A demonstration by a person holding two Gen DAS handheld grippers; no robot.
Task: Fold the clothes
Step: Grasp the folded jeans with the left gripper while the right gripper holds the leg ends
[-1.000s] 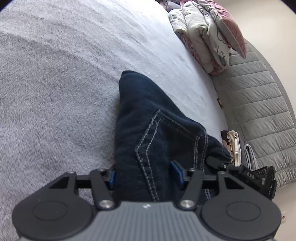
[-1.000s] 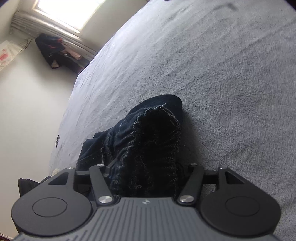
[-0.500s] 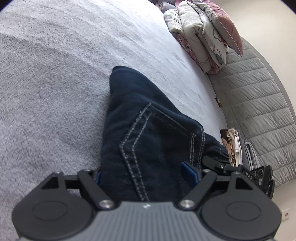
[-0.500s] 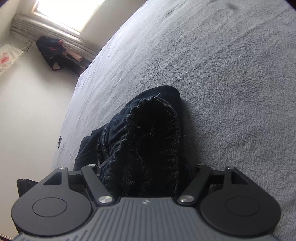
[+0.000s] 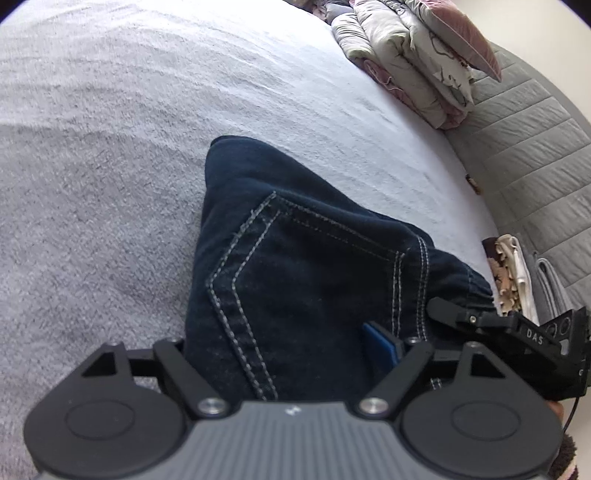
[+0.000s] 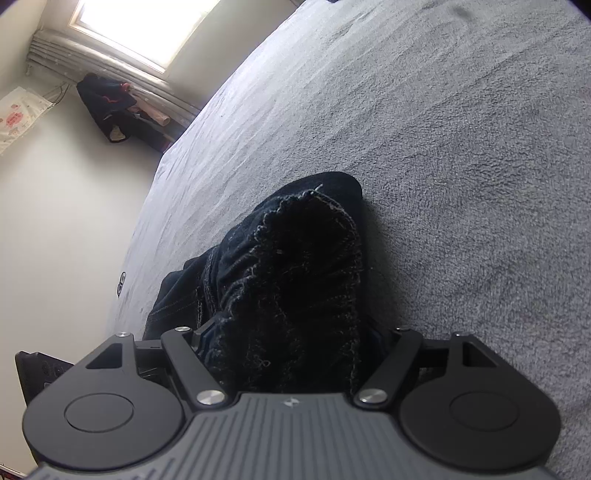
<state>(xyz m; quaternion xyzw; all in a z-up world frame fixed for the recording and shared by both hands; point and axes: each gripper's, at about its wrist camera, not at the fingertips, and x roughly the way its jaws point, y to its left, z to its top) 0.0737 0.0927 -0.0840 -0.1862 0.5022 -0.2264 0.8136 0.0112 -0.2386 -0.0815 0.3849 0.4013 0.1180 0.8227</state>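
Note:
A pair of dark blue jeans (image 5: 295, 266) with pale stitching lies folded on the grey fleece bed cover (image 5: 110, 147). My left gripper (image 5: 284, 350) straddles the pocket end with its jaws wide apart; one blue pad (image 5: 380, 343) shows beside the denim. My right gripper (image 6: 288, 347) straddles the frayed hem end of the jeans (image 6: 295, 266), jaws wide apart. The right gripper also shows at the right edge of the left wrist view (image 5: 517, 332). The fingertips are hidden by cloth.
Folded quilts and a pink pillow (image 5: 417, 55) are stacked at the bed's far corner by a quilted grey headboard (image 5: 528, 147). A window (image 6: 136, 29), a radiator and dark clothes (image 6: 110, 107) stand past the bed's left edge.
Both grippers' jaws have spread wider, letting go of the denim. The jeans have settled on the bed cover. Both grippers stay over the jeans.

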